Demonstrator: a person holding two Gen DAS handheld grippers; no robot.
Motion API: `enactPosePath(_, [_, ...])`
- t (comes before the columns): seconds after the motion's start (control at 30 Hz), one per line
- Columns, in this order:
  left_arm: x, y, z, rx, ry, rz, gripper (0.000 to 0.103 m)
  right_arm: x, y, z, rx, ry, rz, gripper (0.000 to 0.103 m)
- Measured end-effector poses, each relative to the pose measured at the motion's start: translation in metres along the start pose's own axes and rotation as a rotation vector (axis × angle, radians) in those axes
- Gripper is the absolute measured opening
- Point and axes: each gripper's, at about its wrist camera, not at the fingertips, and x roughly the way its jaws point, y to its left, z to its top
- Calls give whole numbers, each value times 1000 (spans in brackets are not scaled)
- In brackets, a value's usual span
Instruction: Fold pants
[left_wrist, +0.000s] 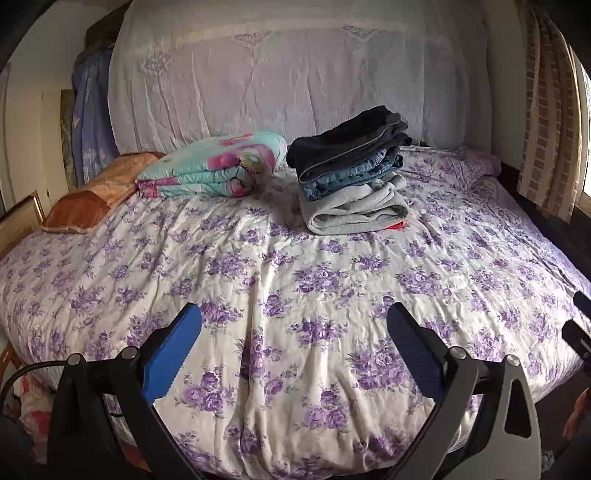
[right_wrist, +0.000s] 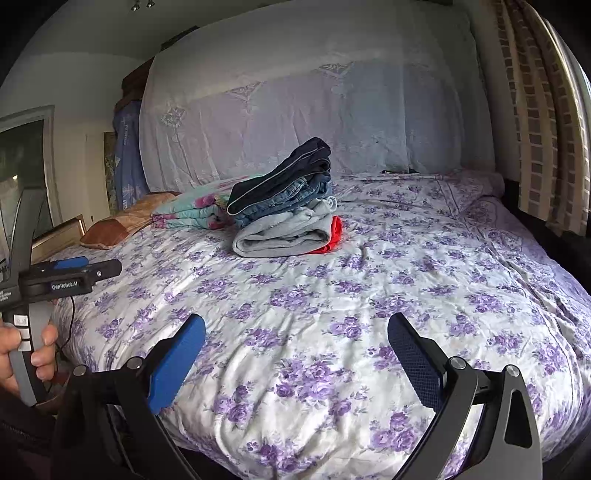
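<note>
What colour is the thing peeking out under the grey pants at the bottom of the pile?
Bright red, seen best in the right wrist view.

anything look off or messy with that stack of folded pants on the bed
Slightly. The stack of folded pants is uneven: the dark navy pair on top sits tilted, and a red garment pokes out from under the grey pair at the bottom.

Daylight from the window (left_wrist: 586, 122) at the right edge, slightly blown out behind the curtain (right_wrist: 535, 122). Floral bedspread (left_wrist: 295, 280) evenly lit, soft shadows in wrinkles. Left side of room dimmer. Heavy fisheye bending and black vignette at the corners. Centre sharp, edges soft.
</note>
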Motion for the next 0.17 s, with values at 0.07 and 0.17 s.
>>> enactPosePath(0.07, [3, 3, 1, -12, 9, -4, 98, 1, 0, 0, 0, 3, 1, 100])
enactPosePath(0.17, [4, 9, 0, -29, 18, -50, 98, 2, 1, 0, -4, 12, 8, 100])
